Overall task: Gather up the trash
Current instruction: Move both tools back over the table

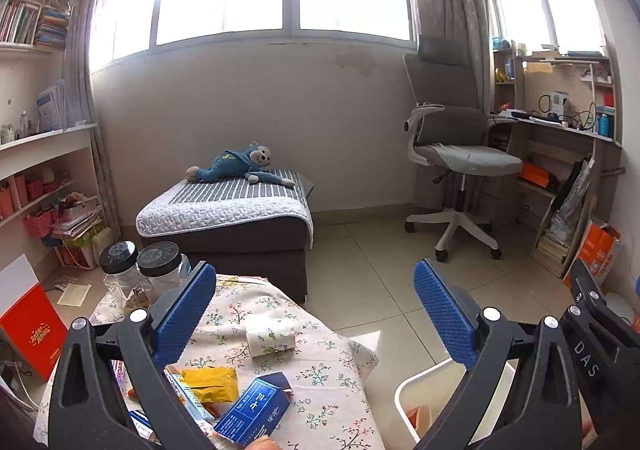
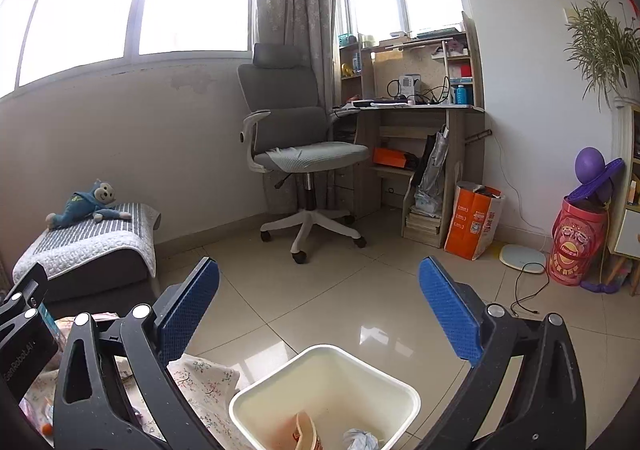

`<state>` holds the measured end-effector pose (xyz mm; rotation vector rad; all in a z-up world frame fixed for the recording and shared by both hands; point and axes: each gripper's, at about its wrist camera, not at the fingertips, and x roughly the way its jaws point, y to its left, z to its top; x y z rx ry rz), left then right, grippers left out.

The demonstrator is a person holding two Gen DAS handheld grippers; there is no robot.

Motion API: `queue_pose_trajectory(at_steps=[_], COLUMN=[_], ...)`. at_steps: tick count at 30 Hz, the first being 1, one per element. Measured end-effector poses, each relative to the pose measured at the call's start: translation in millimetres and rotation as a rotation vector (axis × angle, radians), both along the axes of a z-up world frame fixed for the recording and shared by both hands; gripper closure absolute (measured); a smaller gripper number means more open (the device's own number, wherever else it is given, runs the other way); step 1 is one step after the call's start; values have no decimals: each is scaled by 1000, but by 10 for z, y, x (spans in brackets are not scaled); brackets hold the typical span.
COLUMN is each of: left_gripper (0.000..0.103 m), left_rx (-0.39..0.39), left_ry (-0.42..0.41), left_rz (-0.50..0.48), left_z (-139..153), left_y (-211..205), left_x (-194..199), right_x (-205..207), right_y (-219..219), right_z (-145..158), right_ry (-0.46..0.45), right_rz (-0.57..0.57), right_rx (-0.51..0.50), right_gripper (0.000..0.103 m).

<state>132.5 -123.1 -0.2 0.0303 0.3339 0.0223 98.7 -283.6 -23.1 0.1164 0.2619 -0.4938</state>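
Observation:
My left gripper (image 1: pixel 316 310) is open and empty above a table with a floral cloth (image 1: pixel 320 366). On the cloth lie a paper cup on its side (image 1: pixel 270 338), a yellow wrapper (image 1: pixel 212 384), a blue box (image 1: pixel 256 410) and other packets. A white trash bin (image 2: pixel 324 398) stands on the floor to the right of the table, with an orange wrapper (image 2: pixel 306 432) and crumpled paper (image 2: pixel 360 440) inside. My right gripper (image 2: pixel 320 310) is open and empty above the bin. The bin's corner shows in the left wrist view (image 1: pixel 424 394).
Two black-lidded jars (image 1: pixel 140 270) stand at the table's far left. A red box (image 1: pixel 32 326) is at the left. Beyond are a padded ottoman with a blue plush monkey (image 1: pixel 240 164), a grey office chair (image 2: pixel 304 154), a desk (image 2: pixel 420 110) and tiled floor.

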Motion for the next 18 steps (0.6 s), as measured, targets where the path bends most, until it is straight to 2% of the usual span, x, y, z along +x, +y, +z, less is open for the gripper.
queue_pose_trajectory(at_steps=[18], left_gripper=[7], left_rx=[21], left_ry=[1], left_rz=[192], left_z=[32], left_y=[1008], left_x=[-53], right_x=[214], right_y=[919], right_z=[79], right_ry=[-9], right_rz=[203], right_rx=[-17], right_gripper=[7])
